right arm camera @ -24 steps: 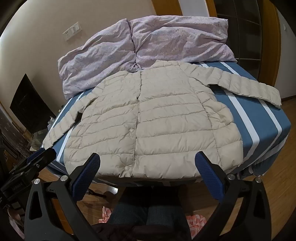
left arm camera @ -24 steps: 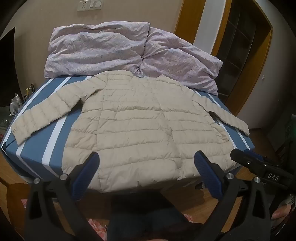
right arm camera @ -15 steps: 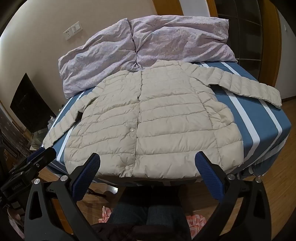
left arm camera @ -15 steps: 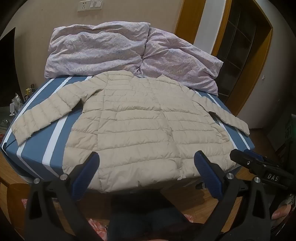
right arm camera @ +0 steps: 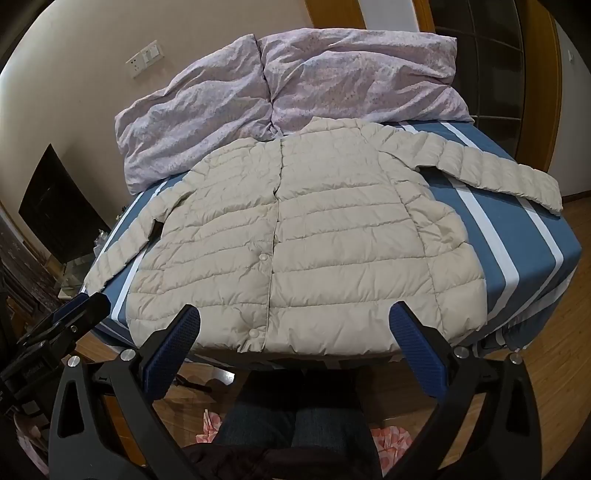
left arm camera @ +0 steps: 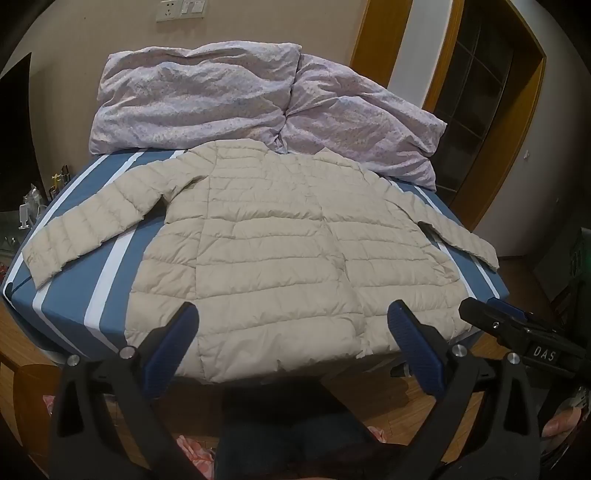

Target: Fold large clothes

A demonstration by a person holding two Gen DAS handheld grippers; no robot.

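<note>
From the left wrist, the left gripper (left arm camera: 291,332) holds its blue-padded fingers (left arm camera: 171,339) spread wide with nothing between them, short of the near edge of the bed (left arm camera: 70,295). The bed carries all that is here: a beige quilted jacket (left arm camera: 280,251) laid flat across the blue, white-striped sheet, both sleeves spread outward, its hem at the near edge, and a crumpled lilac duvet (left arm camera: 236,96) heaped against the wall behind the collar. This view shows the jacket's left sleeve (left arm camera: 96,221) in full, lying on the stripes, and the right gripper (left arm camera: 517,328) entering at the lower right, just off the bed's corner; how its fingers stand cannot be told from here. A wall socket plate (left arm camera: 181,9) sits above the duvet.

From the right wrist, the right gripper (right arm camera: 295,332) also has its fingers (right arm camera: 417,347) wide apart and empty, above the person's knees (right arm camera: 291,424). Here the jacket's snap-button front (right arm camera: 275,236) is plain, running from collar to hem, and the right sleeve (right arm camera: 495,173) stretches fully toward the bed's far right side. The left gripper shows at the lower left edge, beside the mattress.
</note>
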